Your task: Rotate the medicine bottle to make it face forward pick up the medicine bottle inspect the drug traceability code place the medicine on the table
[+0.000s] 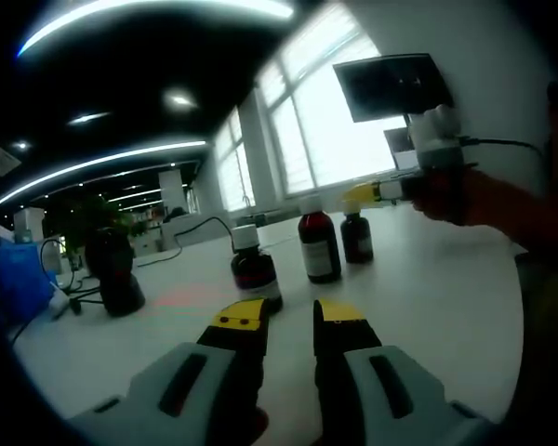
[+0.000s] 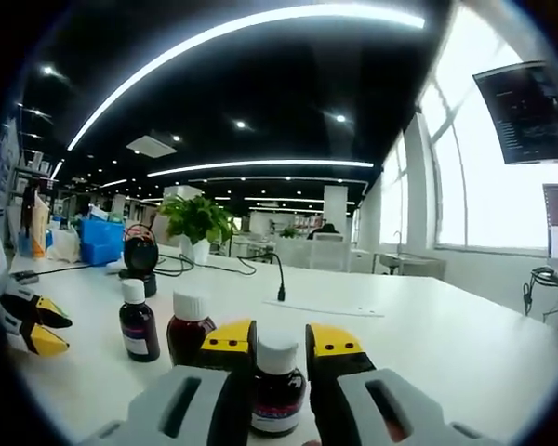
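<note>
Three dark medicine bottles with white caps stand on the white table (image 1: 428, 307). In the left gripper view they are a near one (image 1: 256, 268), a middle one (image 1: 319, 246) and a far one (image 1: 357, 237). My left gripper (image 1: 290, 316) hangs open just short of the near bottle, with nothing between its yellow-tipped jaws. A hand (image 1: 465, 195) holds my right gripper (image 1: 365, 195) at the far bottle's cap. In the right gripper view that bottle (image 2: 277, 386) stands on the table in the gap of my right gripper (image 2: 281, 340), whose jaws flank it, apart. The other two bottles (image 2: 138, 323) (image 2: 188, 333) stand to the left.
A black round device (image 1: 112, 269) with cables sits on the table at the left, also seen in the right gripper view (image 2: 141, 258). A blue bin (image 2: 102, 242) and a potted plant (image 2: 197, 221) stand behind. A monitor (image 1: 391, 85) hangs by the windows.
</note>
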A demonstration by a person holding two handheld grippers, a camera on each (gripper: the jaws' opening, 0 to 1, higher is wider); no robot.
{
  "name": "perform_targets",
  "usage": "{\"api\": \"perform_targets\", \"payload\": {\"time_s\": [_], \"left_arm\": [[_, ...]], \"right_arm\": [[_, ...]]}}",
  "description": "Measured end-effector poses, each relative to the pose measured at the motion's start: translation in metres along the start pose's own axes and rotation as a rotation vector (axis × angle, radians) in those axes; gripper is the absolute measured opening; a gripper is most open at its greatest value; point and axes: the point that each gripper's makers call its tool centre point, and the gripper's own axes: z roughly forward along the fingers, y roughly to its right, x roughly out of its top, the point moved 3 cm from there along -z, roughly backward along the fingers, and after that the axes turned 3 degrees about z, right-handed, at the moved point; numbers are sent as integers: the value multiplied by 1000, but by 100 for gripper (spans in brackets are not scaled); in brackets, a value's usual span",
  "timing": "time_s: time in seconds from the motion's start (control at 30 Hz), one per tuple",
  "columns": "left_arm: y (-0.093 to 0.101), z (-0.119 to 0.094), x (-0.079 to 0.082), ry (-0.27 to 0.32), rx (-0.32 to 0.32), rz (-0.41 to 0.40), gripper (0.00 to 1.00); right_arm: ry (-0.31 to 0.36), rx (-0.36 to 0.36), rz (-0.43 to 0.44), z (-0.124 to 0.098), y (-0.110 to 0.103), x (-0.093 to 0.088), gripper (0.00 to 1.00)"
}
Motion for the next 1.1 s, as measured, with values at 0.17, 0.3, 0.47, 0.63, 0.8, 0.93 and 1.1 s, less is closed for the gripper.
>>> {"api": "perform_targets", "payload": {"time_s": [0.17, 0.3, 0.47, 0.63, 0.8, 0.93, 1.1], "left_arm": [[0, 0, 0, 0, 0, -2, 12], [0, 0, -1, -1, 1, -1, 12], [0, 0, -1, -2, 1, 0, 12], [0, 0, -1, -3, 2, 0, 12], [0, 0, -1, -4, 1, 8, 12], [0, 0, 0, -1, 2, 18, 12], [0, 1, -1, -3, 2, 16, 12]], "right_arm": [[11, -4, -11, -6, 5, 5, 14], [11, 6, -11, -11, 6, 6, 8], [6, 8, -25, -18, 11, 6, 6], [-10, 20, -24, -28, 19, 1, 0], [-10, 55, -46, -37, 16, -3, 0], [-14, 106, -71, -44, 12, -7, 0], [-30, 131, -71, -51, 10, -14, 0]]}}
